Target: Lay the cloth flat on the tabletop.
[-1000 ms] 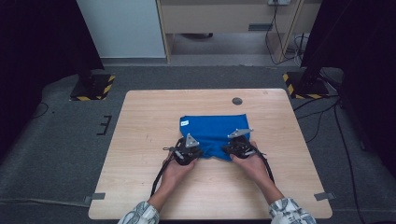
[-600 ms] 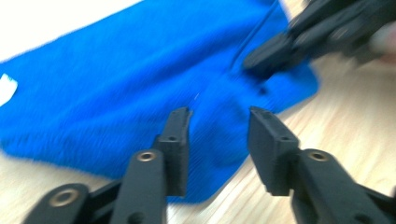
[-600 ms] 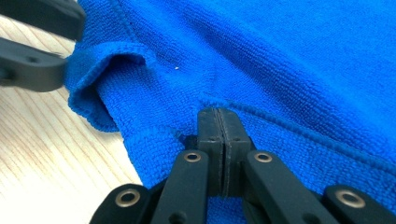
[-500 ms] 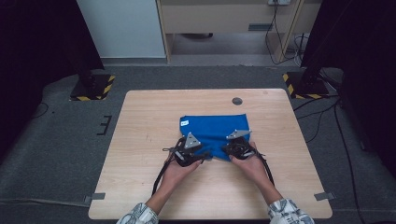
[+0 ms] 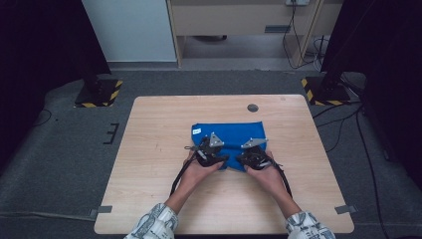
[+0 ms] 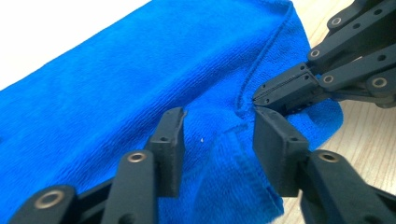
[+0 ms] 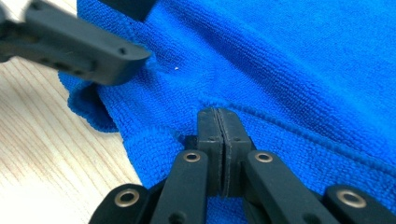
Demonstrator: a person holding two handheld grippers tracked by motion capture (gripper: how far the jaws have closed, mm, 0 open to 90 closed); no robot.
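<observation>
Your cloth (image 5: 234,139) is bright blue on pale wood-grain table (image 5: 149,164); both grippers (image 5: 209,155) (image 5: 251,158) are black; your sleeves (image 5: 152,225) carry a grey-white print.

The tabletop (image 5: 164,129) is evenly lit from above; the surroundings are left dark. Overexposure is noted at the upper left of the left gripper view. Nearby jaws are rendered soft.
</observation>
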